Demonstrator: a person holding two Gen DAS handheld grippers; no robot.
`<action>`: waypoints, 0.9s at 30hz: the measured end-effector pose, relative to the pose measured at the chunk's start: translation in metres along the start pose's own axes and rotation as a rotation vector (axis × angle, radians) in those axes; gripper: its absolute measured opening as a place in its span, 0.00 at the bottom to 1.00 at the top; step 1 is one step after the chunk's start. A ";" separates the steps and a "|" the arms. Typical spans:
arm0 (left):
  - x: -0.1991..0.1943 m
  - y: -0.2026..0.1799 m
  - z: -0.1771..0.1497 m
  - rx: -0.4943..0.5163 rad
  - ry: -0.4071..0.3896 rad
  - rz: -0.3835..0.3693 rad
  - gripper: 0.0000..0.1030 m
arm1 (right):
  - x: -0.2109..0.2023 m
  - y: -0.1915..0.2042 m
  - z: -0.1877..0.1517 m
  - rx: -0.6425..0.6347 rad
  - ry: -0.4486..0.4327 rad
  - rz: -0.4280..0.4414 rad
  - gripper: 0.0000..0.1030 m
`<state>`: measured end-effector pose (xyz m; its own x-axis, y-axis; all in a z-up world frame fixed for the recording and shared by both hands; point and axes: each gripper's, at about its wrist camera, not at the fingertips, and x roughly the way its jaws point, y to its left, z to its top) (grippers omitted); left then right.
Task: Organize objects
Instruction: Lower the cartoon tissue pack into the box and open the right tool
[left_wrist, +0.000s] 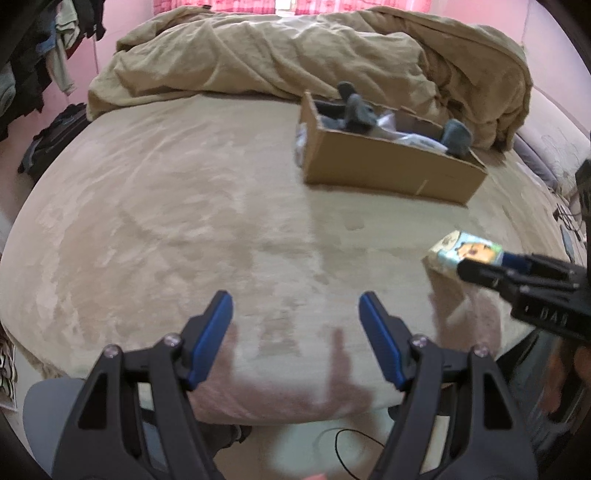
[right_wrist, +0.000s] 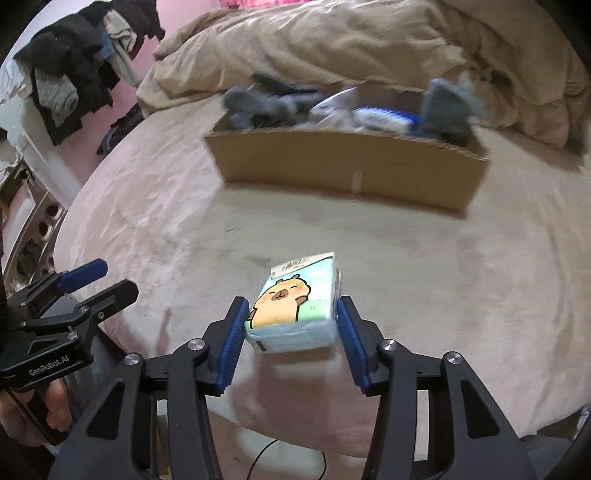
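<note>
The step in hand looks like the pick-up of the tissue pack (right_wrist: 293, 306), which lies on the bed (right_wrist: 461, 266) in front of the box (right_wrist: 343, 166). The right gripper (right_wrist: 291, 319) has its jaws around the pack, one blue pad on each side, touching or almost touching; I cannot tell if they already press it. The left gripper (left_wrist: 295, 321) is wide open over bare bed and holds nothing.

Next, I think, the pack must be squeezed, lifted and carried to the box, where grey socks (right_wrist: 266, 103) lie. The pack is soft plastic with a cartoon animal; the box is stiff cardboard; the bed cover is plush.
</note>
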<state>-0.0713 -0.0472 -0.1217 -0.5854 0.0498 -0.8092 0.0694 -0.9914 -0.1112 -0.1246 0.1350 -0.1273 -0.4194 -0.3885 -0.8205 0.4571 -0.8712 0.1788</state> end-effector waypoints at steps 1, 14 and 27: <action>0.000 -0.004 0.001 0.007 0.001 -0.004 0.70 | -0.003 -0.005 0.001 0.002 -0.005 -0.006 0.50; -0.010 -0.037 0.032 0.036 -0.042 -0.063 0.70 | -0.049 -0.054 0.023 0.043 -0.103 -0.017 0.49; -0.026 -0.047 0.065 0.044 -0.123 -0.101 0.70 | -0.048 -0.087 0.087 0.138 -0.119 0.020 0.49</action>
<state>-0.1123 -0.0093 -0.0578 -0.6826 0.1373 -0.7178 -0.0289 -0.9865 -0.1613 -0.2125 0.2038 -0.0565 -0.5053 -0.4317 -0.7472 0.3580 -0.8927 0.2736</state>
